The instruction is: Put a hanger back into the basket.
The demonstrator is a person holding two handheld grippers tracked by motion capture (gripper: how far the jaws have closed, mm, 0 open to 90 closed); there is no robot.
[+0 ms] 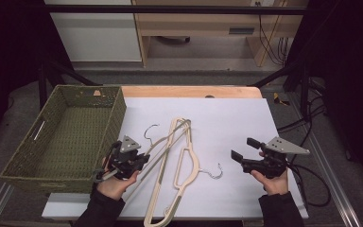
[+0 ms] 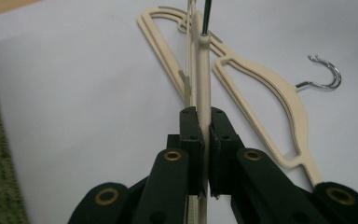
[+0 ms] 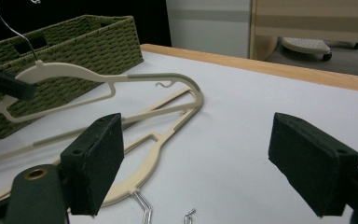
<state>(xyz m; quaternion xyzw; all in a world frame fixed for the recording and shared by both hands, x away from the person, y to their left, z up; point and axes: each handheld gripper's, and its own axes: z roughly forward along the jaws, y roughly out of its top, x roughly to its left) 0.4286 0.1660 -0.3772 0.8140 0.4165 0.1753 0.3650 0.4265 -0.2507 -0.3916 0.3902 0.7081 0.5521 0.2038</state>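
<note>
- Nearest the front edge of the table (image 1: 227,101), the left hand-held gripper (image 1: 139,161) has its jaws pressed onto the bar of a cream hanger (image 1: 157,177); the left gripper view shows the pads clamped on that hanger (image 2: 200,93) from both sides.
- The held hanger is lifted off the white sheet at the gripped part in the right gripper view, its wire hook (image 3: 14,30) standing up in front of the basket.
- The right hand-held gripper (image 1: 243,150), near the front right corner, has its jaws spread wide with nothing between them; bare white sheet lies between its pads (image 3: 95,161).
- A second cream hanger (image 1: 185,158) lies flat mid-table, its metal hook (image 1: 213,172) pointing toward the right hand-held gripper.
- Open sheet runs from the hangers to the right and far edges.
- The green woven basket (image 1: 116,116) sits at the left edge, overhanging it, just beside the left hand-held gripper.
- No readable writing shows anywhere.
</note>
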